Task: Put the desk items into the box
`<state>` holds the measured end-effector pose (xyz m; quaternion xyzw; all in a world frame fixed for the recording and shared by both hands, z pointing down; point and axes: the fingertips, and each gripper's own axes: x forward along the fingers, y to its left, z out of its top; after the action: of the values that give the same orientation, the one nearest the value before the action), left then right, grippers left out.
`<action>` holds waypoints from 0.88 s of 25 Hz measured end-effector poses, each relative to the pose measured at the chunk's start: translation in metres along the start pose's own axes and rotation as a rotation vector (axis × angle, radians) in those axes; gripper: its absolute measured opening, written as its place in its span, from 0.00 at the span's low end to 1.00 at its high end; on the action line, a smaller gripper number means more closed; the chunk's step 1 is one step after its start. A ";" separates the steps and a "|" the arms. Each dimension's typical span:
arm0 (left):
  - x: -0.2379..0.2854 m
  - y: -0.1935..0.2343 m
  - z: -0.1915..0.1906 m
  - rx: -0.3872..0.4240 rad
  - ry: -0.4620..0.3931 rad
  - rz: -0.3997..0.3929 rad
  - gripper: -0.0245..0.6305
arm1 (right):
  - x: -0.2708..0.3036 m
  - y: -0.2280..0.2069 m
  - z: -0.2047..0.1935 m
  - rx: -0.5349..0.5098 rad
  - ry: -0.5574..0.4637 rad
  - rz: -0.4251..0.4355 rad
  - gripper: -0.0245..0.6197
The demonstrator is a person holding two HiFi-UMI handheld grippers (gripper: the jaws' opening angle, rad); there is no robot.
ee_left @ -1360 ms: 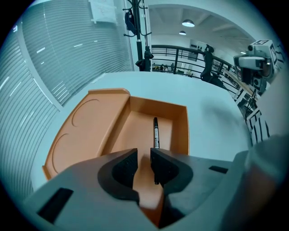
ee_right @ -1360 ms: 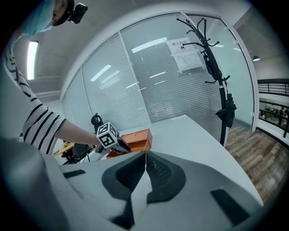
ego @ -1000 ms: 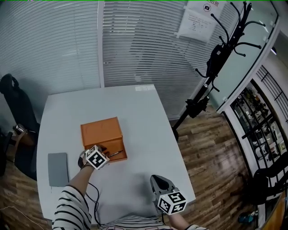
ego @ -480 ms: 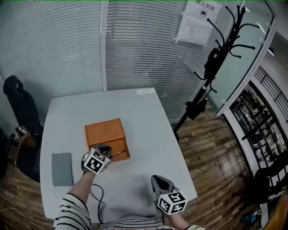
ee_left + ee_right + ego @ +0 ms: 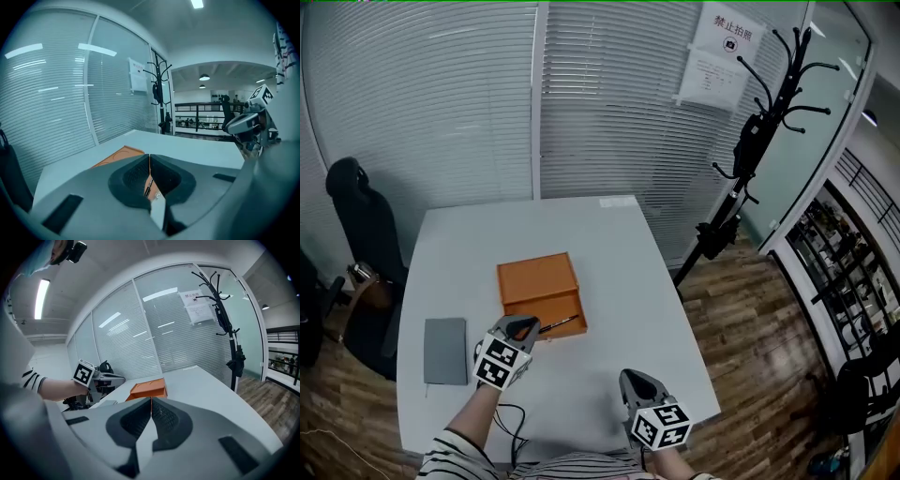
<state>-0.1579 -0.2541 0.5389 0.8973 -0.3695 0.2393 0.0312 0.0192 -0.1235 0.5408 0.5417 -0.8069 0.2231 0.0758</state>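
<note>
**Pen (image 5: 560, 324) at the box's near wall, left gripper (image 5: 526, 327) closed on its end**

The orange box (image 5: 536, 279) sits open about mid-desk (image 5: 619, 281). The left gripper reaches over the box's near-left corner. In the left gripper view its jaws are drawn in to a narrow slit, with a thin dark barrel showing there against the orange. This looks like the pen pinched near one end, though the hold is hard to confirm.

From the jaws, the pen's long axis runs toward the desk's right edge, roughly parallel to the box's near wall and just inside it. Opening the jaws here would likely leave the pen in the box rather than on the desk.

A grey notebook (image 5: 445, 350) lies flat near the desk's left edge, outside the box and on the left gripper's outer side. The left gripper is much the nearer tool for it.

The right gripper (image 5: 637, 377) hangs by the desk's near edge, well apart from the box. Its jaws are pressed together on nothing.
</note>
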 end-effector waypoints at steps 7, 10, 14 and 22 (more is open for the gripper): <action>-0.058 -0.008 -0.005 -0.022 -0.087 0.045 0.07 | -0.001 0.018 -0.008 -0.007 -0.004 0.006 0.08; -0.080 -0.009 -0.007 -0.032 -0.119 0.085 0.07 | -0.002 0.028 -0.011 -0.017 -0.003 0.011 0.08; -0.106 -0.013 -0.010 -0.038 -0.155 0.131 0.07 | -0.002 0.039 -0.014 -0.031 -0.003 0.018 0.08; -0.153 -0.027 -0.030 -0.107 -0.197 0.164 0.07 | -0.001 0.061 -0.017 -0.059 -0.006 0.046 0.08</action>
<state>-0.2455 -0.1288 0.4993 0.8802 -0.4553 0.1317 0.0229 -0.0374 -0.0957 0.5388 0.5213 -0.8256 0.1991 0.0842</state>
